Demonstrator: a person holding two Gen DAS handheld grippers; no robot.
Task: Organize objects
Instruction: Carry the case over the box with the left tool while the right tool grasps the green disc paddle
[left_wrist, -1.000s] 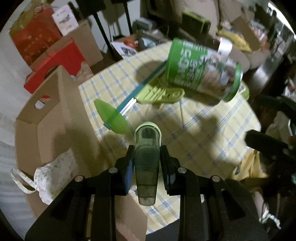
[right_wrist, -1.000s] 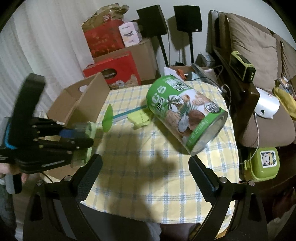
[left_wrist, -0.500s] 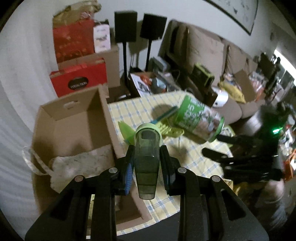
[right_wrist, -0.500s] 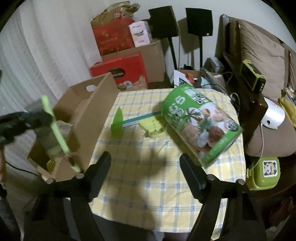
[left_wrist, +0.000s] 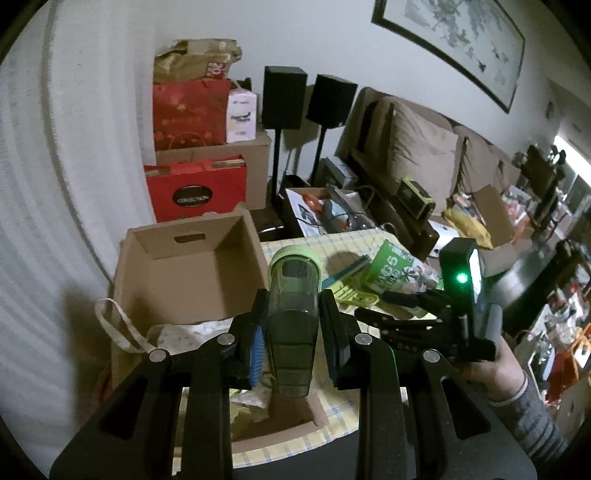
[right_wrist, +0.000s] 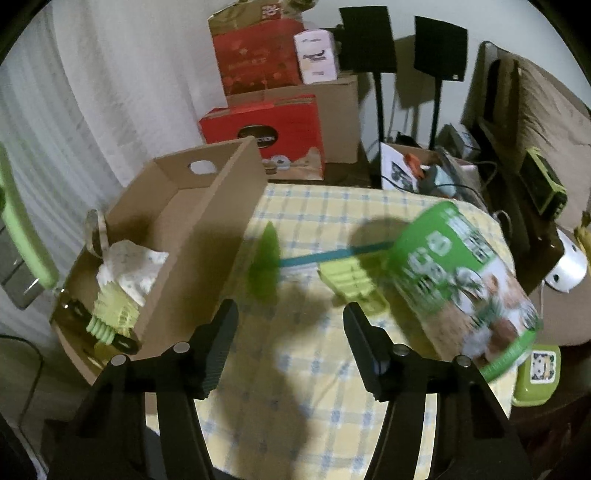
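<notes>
White wall, framed picture, brown sofa, two black speakers.

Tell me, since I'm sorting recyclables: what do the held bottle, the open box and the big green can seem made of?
Bottle: translucent smoky plastic, light shows through, pale green lid. Open box: plain brown corrugated cardboard, matte, punched handle hole. Green can: probably metal or card under a glossy printed label; too blurred to say.

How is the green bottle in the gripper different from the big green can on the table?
The bottle is slim and see-through dark green; the can is fat, with a bright printed label. The bottle is held in the left gripper, over the cardboard box; the can lies tipped on the table, untouched. Both are round with green on them.
</notes>
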